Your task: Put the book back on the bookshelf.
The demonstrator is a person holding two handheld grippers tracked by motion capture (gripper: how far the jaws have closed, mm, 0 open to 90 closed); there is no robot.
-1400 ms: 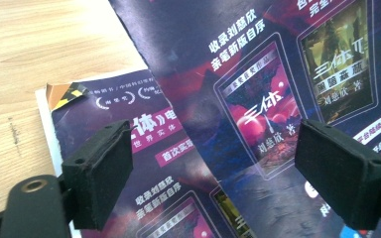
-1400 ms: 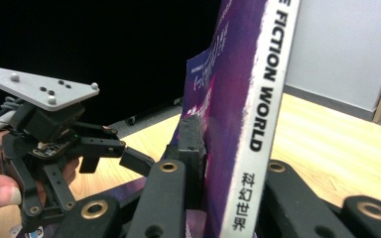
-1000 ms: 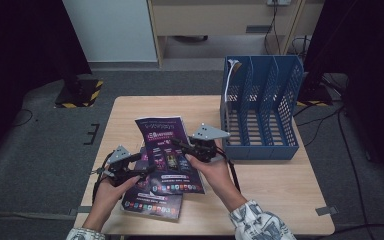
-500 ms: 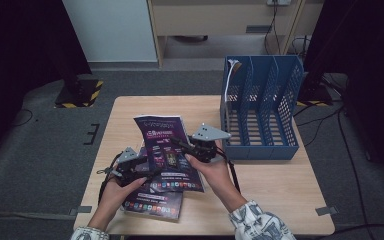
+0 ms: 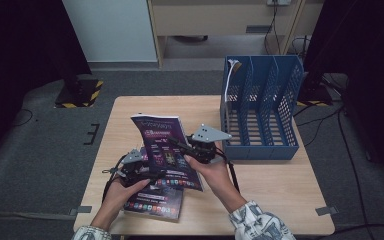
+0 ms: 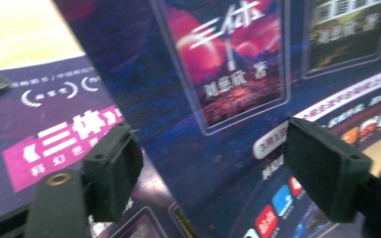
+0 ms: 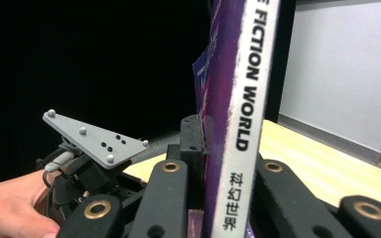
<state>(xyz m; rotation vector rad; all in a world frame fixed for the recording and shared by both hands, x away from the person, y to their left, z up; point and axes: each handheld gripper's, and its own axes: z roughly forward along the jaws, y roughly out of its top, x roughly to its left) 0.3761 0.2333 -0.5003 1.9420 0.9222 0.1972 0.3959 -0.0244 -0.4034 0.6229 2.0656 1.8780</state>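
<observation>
A purple magazine [image 5: 162,145] stands tilted up off the table, its spine [image 7: 238,99] reading "FICTION WORLD". My right gripper [image 5: 179,145] is shut on its right edge, and its pads [image 7: 192,136] squeeze the spine. My left gripper [image 5: 147,173] sits low at the magazine's lower left corner. Its jaws have just been closing. The raised cover [image 6: 228,74] lies between its pads [image 6: 111,176], which are apart and not pressing on it. A second magazine [image 5: 152,202] lies flat on the table underneath.
A blue slotted file rack [image 5: 260,110] stands on the table's right rear part. The wooden table [image 5: 280,195] has bare room at the front right and the far left. A white slip pokes out of the rack's left slot [image 5: 234,65].
My left gripper has slid right and a little down, up to the raised magazine's lower left corner. The right gripper and the magazine have stayed put.
</observation>
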